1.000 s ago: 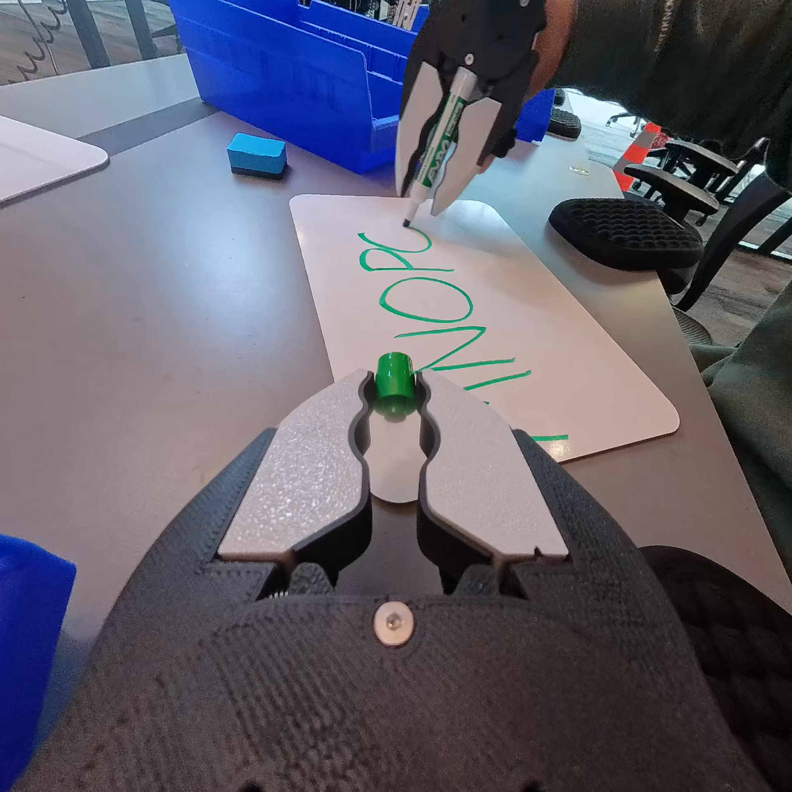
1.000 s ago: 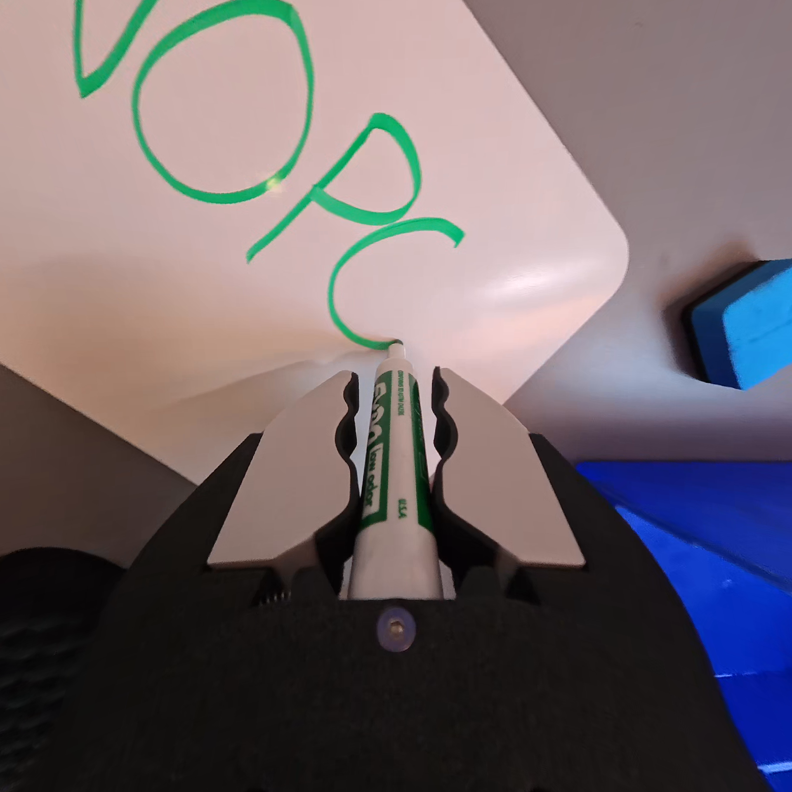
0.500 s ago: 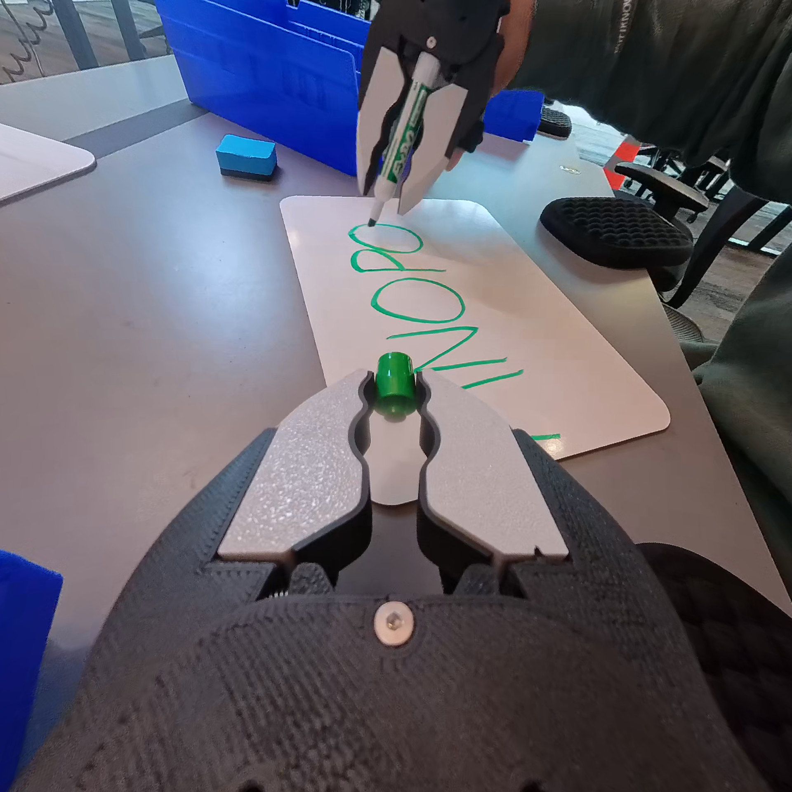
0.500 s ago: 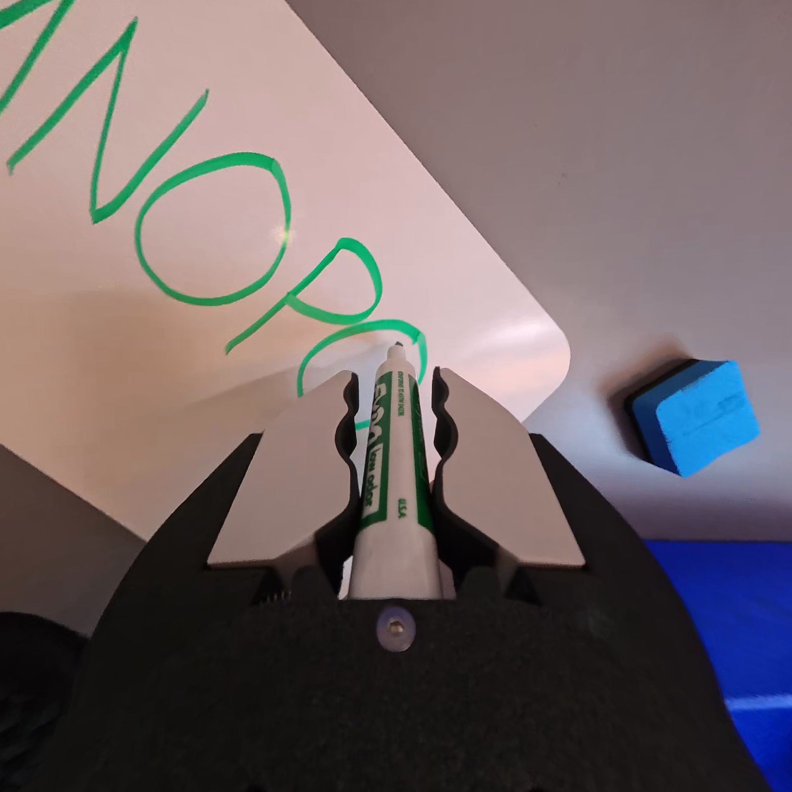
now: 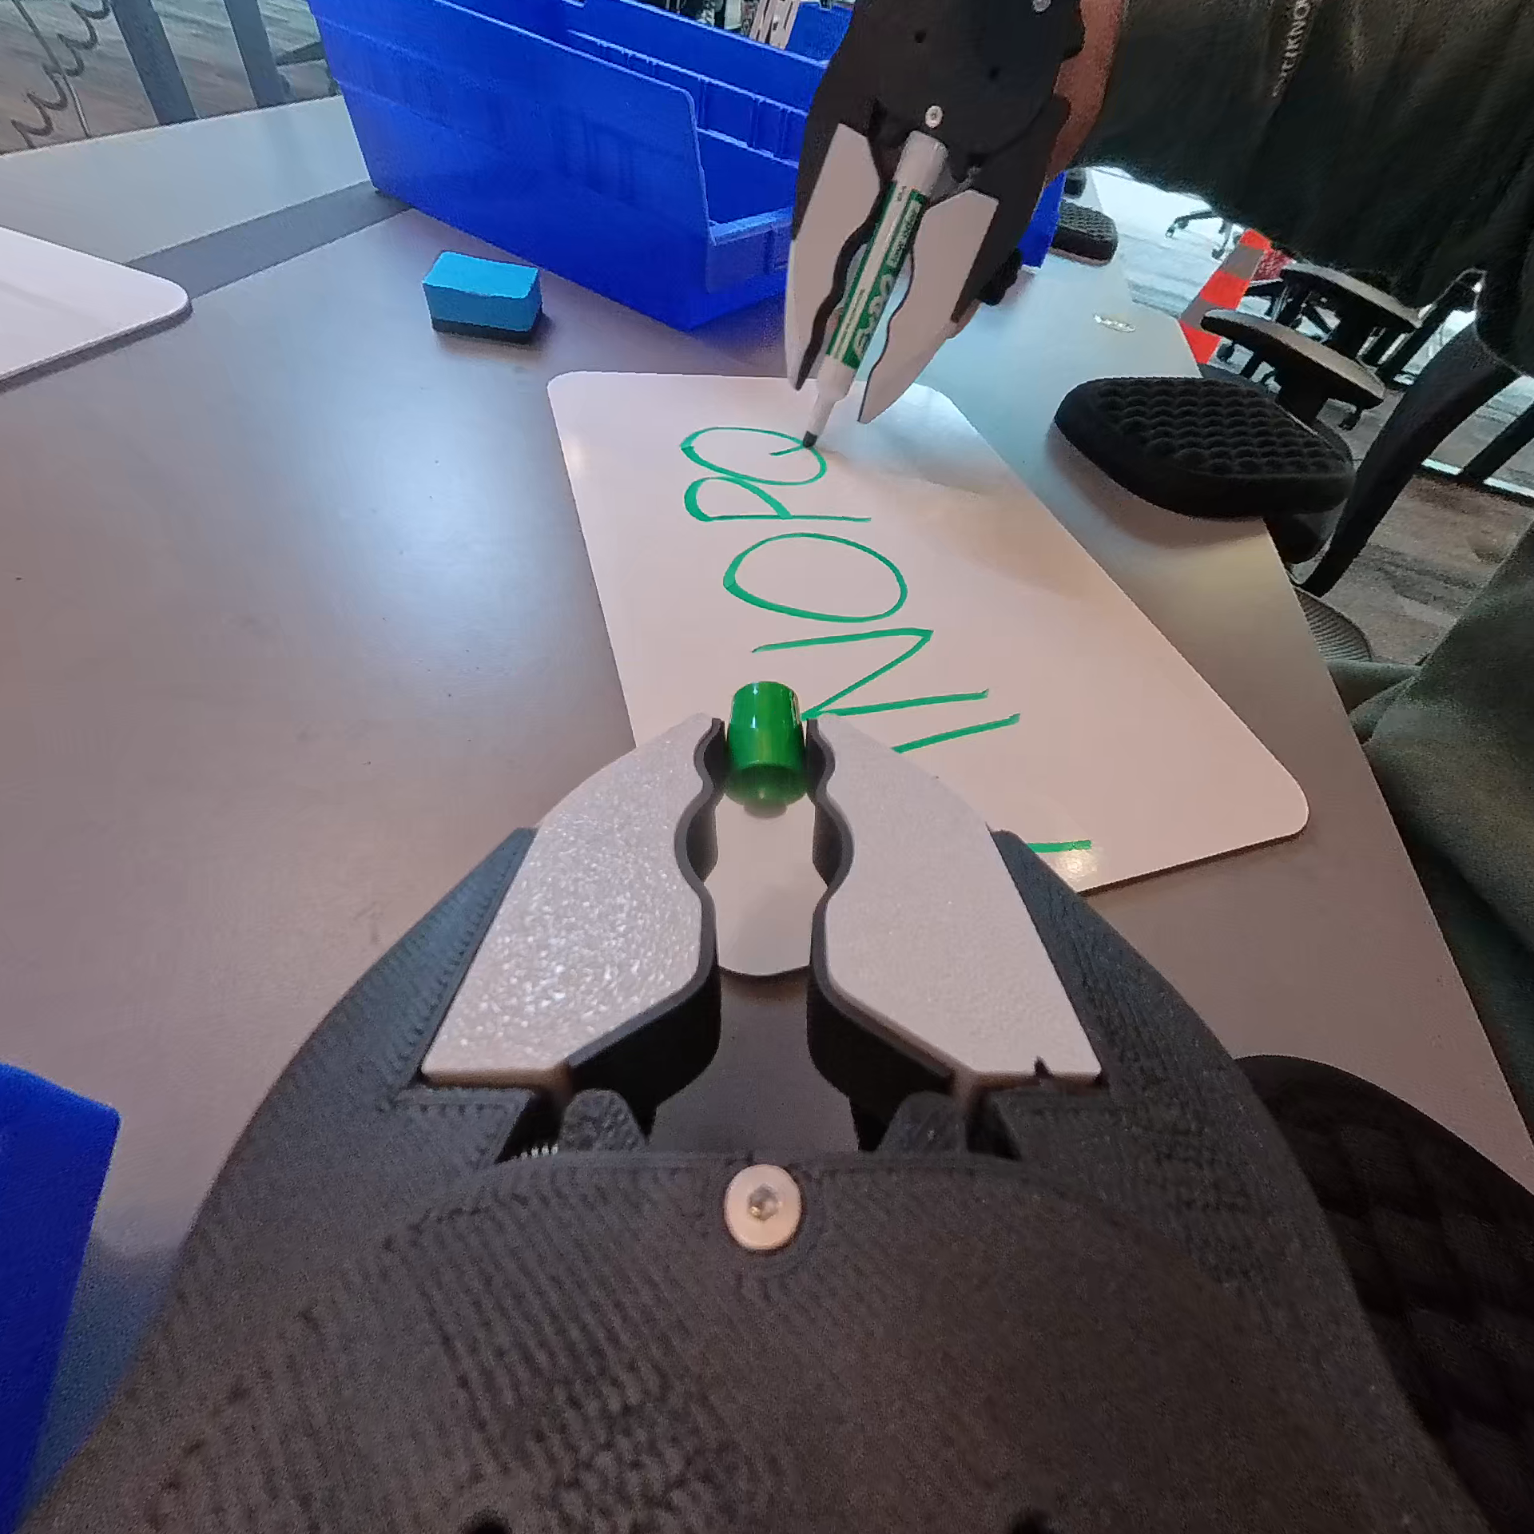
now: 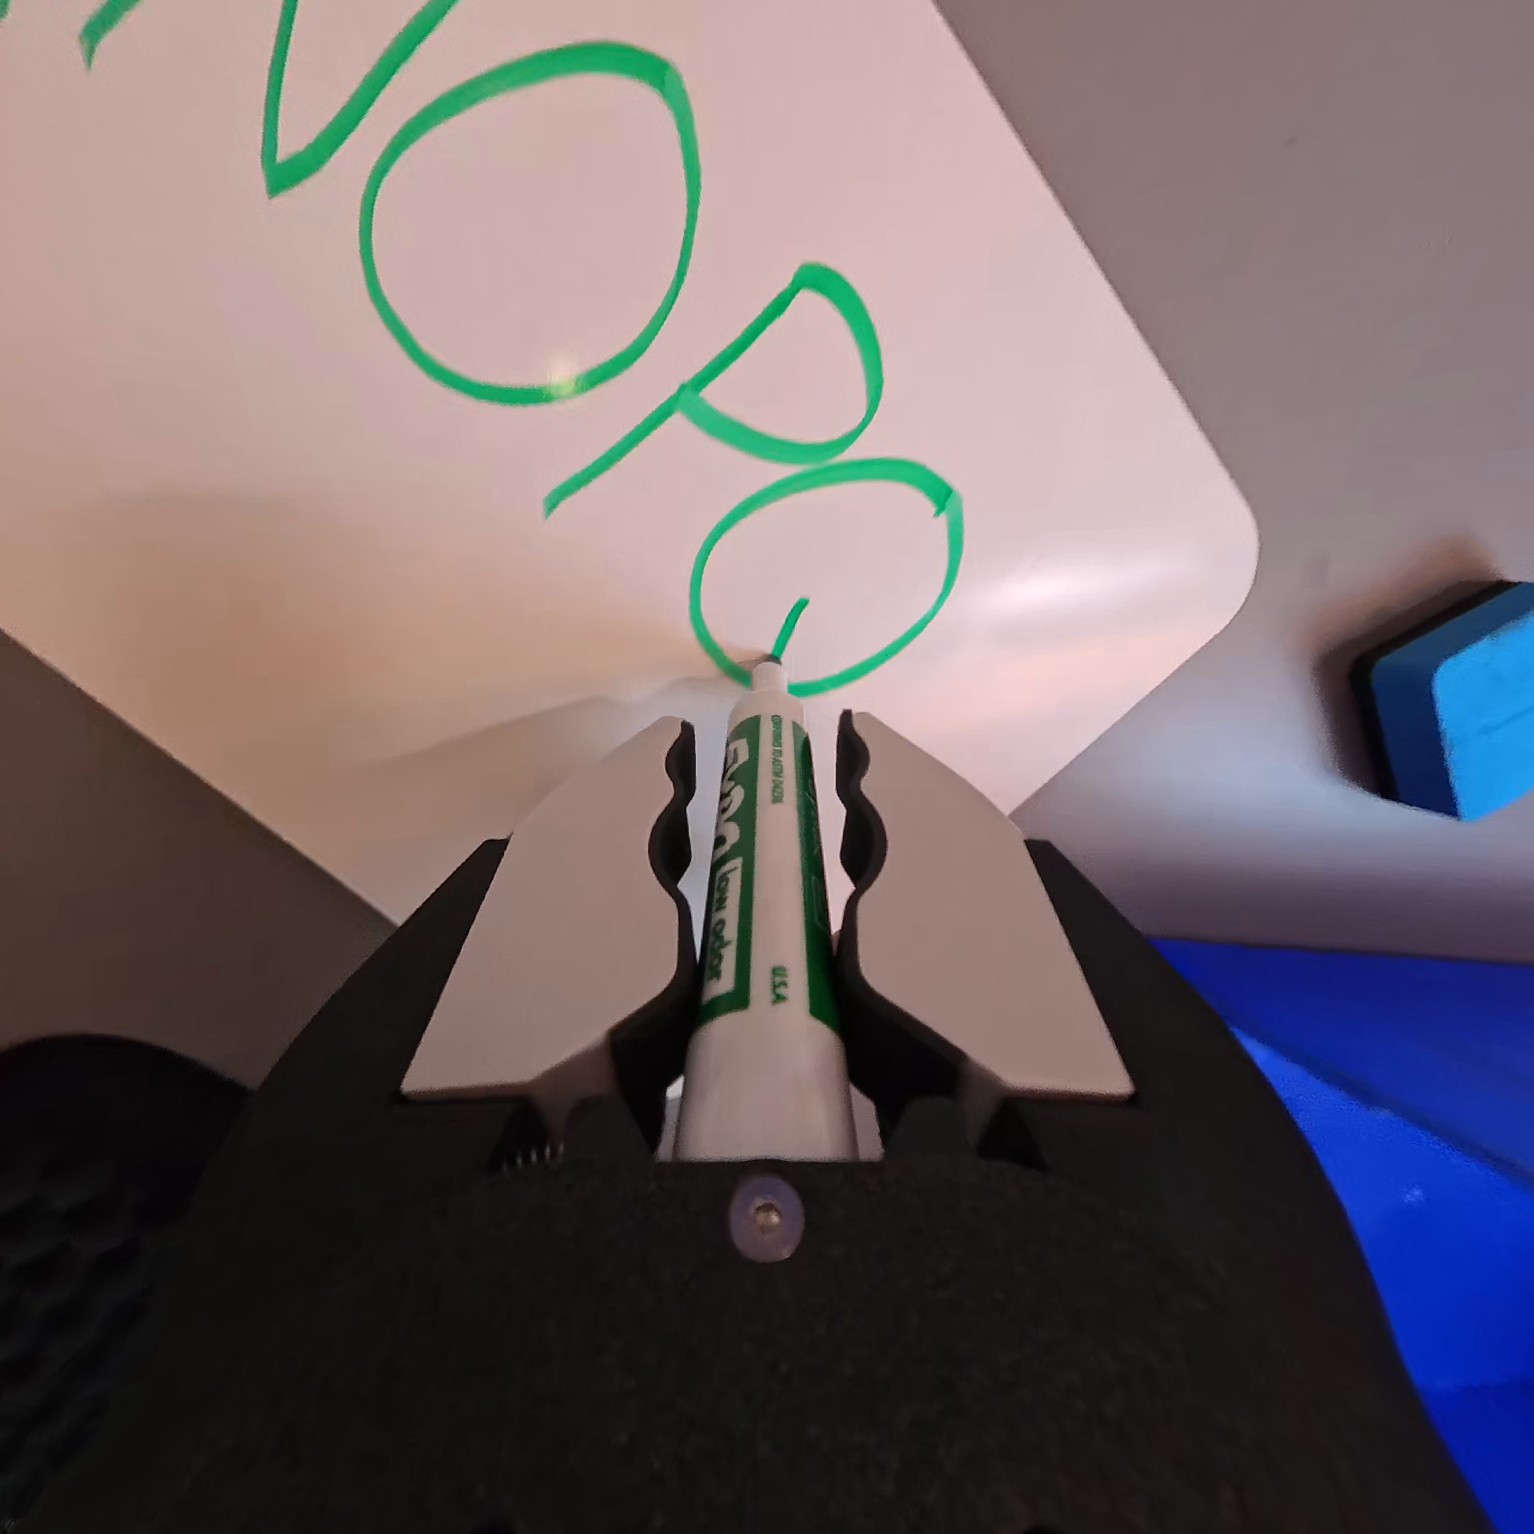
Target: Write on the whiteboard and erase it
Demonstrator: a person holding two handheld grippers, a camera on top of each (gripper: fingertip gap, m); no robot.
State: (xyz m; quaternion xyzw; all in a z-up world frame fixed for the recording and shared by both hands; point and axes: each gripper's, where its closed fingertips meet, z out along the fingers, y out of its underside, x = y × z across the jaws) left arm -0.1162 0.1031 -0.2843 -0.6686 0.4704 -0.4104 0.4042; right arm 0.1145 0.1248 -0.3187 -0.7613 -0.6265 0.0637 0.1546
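The whiteboard [image 5: 1038,631] lies flat on the grey bench [image 5: 290,622], and everything else is placed from it. The right hand-held gripper [image 6: 765,726] is clamped on a green marker [image 6: 768,896], whose tip touches the whiteboard near its far end, at the last green letter. The left hand-held gripper [image 5: 762,735] pinches the green cap [image 5: 764,743] over the whiteboard's near edge. A blue eraser [image 5: 481,295] sits on the bench beyond the whiteboard's far corner, by a blue bin [image 5: 581,149]. Writing looks nearly finished; next, probably, lift the tip, recap the marker, then fetch the eraser.
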